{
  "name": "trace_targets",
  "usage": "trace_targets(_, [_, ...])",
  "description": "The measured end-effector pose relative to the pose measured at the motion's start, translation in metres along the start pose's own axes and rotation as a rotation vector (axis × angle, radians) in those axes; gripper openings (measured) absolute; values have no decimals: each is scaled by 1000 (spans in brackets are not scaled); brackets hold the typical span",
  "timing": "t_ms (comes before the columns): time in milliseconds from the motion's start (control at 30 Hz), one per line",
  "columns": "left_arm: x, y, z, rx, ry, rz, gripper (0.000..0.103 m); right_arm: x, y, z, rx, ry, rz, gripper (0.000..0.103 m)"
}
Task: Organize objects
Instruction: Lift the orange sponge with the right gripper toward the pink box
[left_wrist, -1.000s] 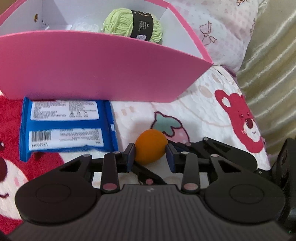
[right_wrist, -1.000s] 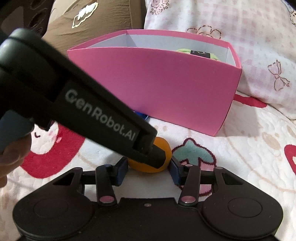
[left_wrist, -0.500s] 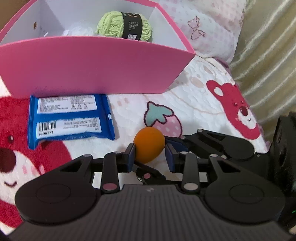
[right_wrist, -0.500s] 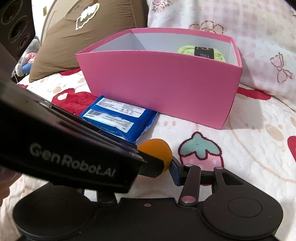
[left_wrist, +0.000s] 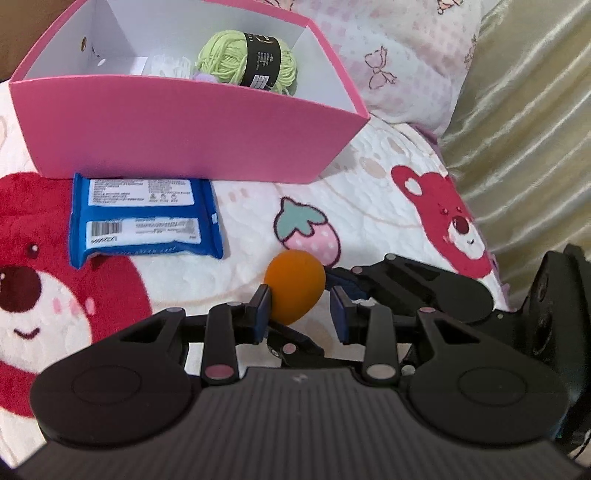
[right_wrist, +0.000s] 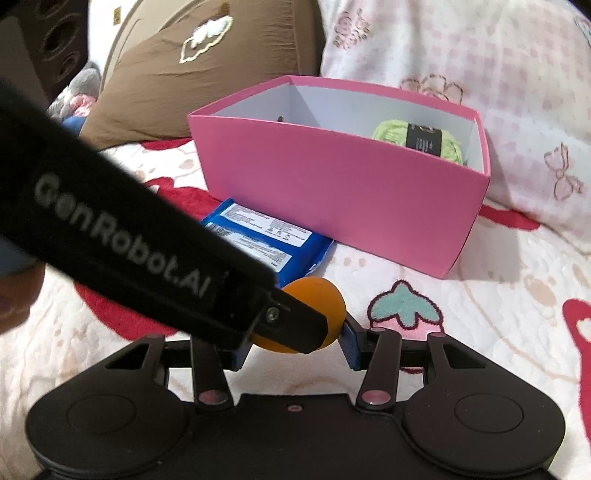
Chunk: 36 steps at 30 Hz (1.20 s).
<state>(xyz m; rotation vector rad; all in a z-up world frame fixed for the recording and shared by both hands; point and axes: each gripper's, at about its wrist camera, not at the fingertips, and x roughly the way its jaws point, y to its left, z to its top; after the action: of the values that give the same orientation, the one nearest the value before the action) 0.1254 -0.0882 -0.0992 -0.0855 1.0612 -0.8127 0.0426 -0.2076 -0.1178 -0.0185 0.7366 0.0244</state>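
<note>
An orange egg-shaped ball (left_wrist: 294, 284) is held just above the bedspread by both grippers at once. My left gripper (left_wrist: 299, 308) is shut on its lower end, blue pads on either side. My right gripper (right_wrist: 295, 343) is shut on the same ball (right_wrist: 314, 295). Its left pad is hidden behind the left gripper's body (right_wrist: 147, 240), which crosses the right wrist view. In the left wrist view the right gripper's fingers (left_wrist: 369, 280) come in from the right. Behind stands an open pink box (left_wrist: 184, 129) with a green yarn skein (left_wrist: 247, 59) inside.
A blue wipes pack (left_wrist: 144, 218) lies flat against the box front. The bedspread (left_wrist: 369, 206) has bear and strawberry prints. A brown pillow (right_wrist: 184, 74) lies behind the box on the left, a pink-patterned pillow (left_wrist: 406, 55) on the right, and gold fabric (left_wrist: 524, 129) at the far right.
Both grippers have risen with the orange ball between them and drawn back a little from the box. More of the box's inside and of the blue pack shows.
</note>
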Motion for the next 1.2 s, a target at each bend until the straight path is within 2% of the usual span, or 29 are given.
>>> trace_targets(133, [-4,-8,-16,87,4,69,33,-2,11,-4,-43,12,4,53])
trace_targets(200, [-7,-6,-22,88,-3,80,33,-2,20,-6,-79,19,5,53])
trace_targets(333, [-21,-1,-26,70,-34,72,31,-7,27,-6,-89,23,14,53])
trace_targets(533, [-41,4,-21,44,-26,32,31,-19,28,3,-60,1,37,53])
trace_targets(733, [-60,-4,-17,98,-33,33,31,-26,33,15,5,-19,72,54])
trace_targets(833, [-66,-8,-16,95,-26,7,31,-29,37,20,5,-40,44,54])
trace_targets(967, [-74,-15,-19,88,-17,-22,31,-48,57,15,-51,-58,-44,54])
trace_targets(1067, [-81,-19,-19,101,-21,-39,31,-60,60,16,-27,-58,-58,54])
trace_targets(1133, [-86,-20,-15,100,-29,-34,31,-66,61,19,-8,-60,-77,54])
trace_targets(1200, [-91,-22,-11,111,-32,1,31,-67,63,27,45,-51,-93,54])
